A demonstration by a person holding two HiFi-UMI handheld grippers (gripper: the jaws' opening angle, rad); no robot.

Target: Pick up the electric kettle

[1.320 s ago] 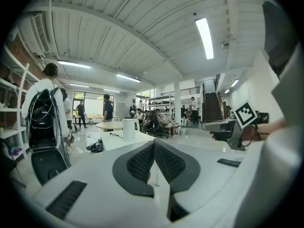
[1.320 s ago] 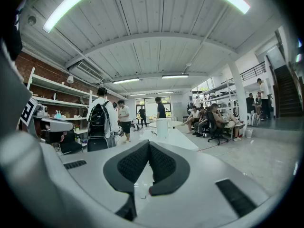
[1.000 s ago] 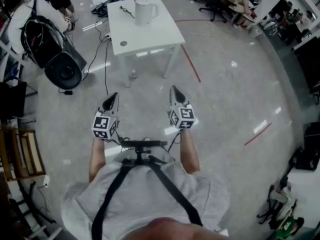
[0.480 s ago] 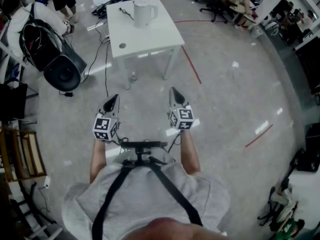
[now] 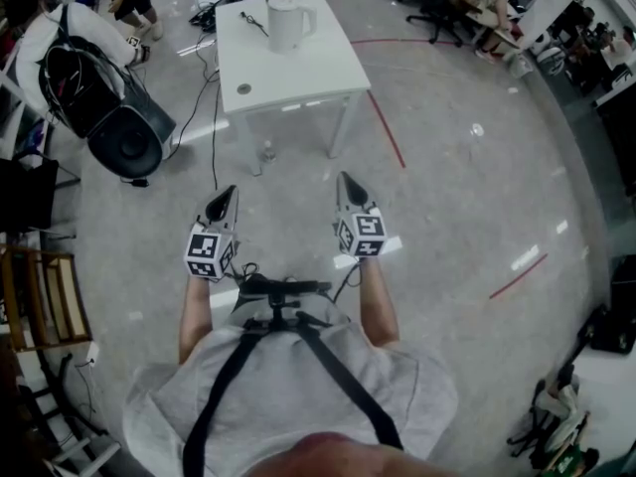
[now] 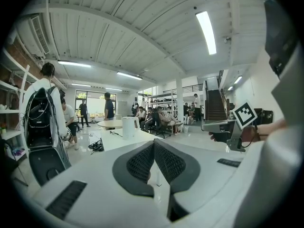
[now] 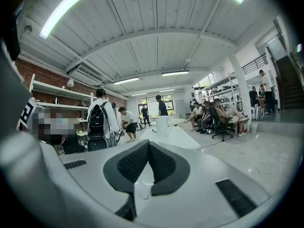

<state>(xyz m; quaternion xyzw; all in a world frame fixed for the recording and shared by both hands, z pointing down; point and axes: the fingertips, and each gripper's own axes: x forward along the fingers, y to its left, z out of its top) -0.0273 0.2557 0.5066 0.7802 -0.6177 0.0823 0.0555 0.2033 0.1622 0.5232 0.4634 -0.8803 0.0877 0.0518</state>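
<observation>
Far ahead on the worktop [image 5: 298,73], the electric kettle [image 5: 288,20] stands upright, between the aim lines of the left tool [image 5: 227,193] and right tool [image 5: 345,180], both clenched on nothing.

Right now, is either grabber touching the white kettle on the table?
Apart. The head view shows the left gripper and right gripper over the floor, well short of the table where the kettle stands.

White kettle [image 5: 286,20], white table [image 5: 298,68], grey floor [image 5: 457,197]
</observation>
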